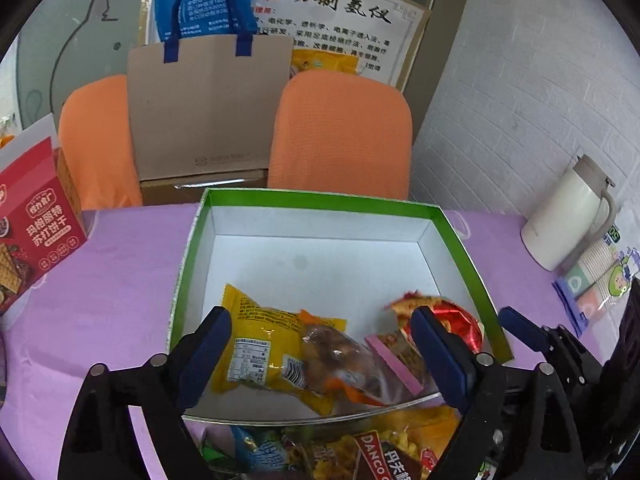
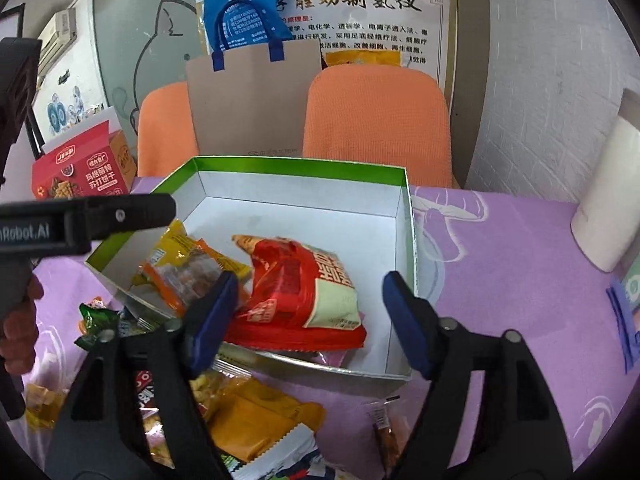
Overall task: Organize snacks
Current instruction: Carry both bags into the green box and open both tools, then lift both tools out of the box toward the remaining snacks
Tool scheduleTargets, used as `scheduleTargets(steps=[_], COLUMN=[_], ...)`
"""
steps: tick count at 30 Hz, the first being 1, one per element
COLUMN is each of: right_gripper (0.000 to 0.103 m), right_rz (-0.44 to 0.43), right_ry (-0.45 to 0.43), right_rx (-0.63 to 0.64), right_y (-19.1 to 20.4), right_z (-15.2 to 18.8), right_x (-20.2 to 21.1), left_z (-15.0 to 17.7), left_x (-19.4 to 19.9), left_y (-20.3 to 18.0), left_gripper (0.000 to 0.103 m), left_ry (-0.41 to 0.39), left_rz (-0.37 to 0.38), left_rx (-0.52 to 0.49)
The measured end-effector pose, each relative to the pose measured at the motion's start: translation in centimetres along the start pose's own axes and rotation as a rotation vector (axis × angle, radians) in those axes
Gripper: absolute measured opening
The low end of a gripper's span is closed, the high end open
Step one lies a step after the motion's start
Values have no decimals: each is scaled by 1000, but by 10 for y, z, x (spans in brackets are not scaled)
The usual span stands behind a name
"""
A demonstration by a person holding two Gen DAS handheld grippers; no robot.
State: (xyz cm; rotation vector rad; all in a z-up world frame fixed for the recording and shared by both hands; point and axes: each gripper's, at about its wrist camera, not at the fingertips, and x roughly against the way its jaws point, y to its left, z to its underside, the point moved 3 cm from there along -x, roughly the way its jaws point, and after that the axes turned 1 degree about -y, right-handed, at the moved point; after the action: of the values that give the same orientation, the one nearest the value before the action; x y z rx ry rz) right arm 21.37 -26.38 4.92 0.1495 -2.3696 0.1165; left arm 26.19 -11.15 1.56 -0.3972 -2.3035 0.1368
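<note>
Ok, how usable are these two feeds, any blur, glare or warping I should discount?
Left wrist view: heavy fisheye bowing with dark corners; the red packet in the green box is motion-smeared, while the yellow packet reads sharp. Right wrist view: same warping, red packet crisp, lighting even, no strong glare.

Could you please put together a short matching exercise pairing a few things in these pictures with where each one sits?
Things:
1. red snack bag
2. red cracker carton
3. cream jug
4. small loose packet

Places:
A. on the purple cloth, just outside the box's near wall
B. inside the green-rimmed box
C. table's far right, by the wall
D. table's far left

Pairs: 1-B, 2-D, 3-C, 4-A
</note>
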Motion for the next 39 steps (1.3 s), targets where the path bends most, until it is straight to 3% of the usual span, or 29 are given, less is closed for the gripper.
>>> scheduleTargets(steps=[9, 17, 26, 34, 39], right_gripper=[93, 99, 99, 99, 95], right_rz=[6, -8, -34, 7, 73], right_ry=[8, -54, -38, 11, 83], right_rx=[-69, -92, -157, -305, -318], right_y=[-8, 0, 2, -27, -43], right_z=[13, 22, 68, 129, 157], right_x=[24, 85, 144, 162, 154], left_z=[10, 24, 89, 159, 187], left_x=[20, 72, 120, 120, 117], left_y=[5, -2, -12, -22, -25], left_gripper=[95, 95, 95, 95, 95], left_ry=[12, -18, -22, 62, 105], left_rz=[-37, -77, -101, 20, 25], left_rx=[-12, -16, -86, -40, -65])
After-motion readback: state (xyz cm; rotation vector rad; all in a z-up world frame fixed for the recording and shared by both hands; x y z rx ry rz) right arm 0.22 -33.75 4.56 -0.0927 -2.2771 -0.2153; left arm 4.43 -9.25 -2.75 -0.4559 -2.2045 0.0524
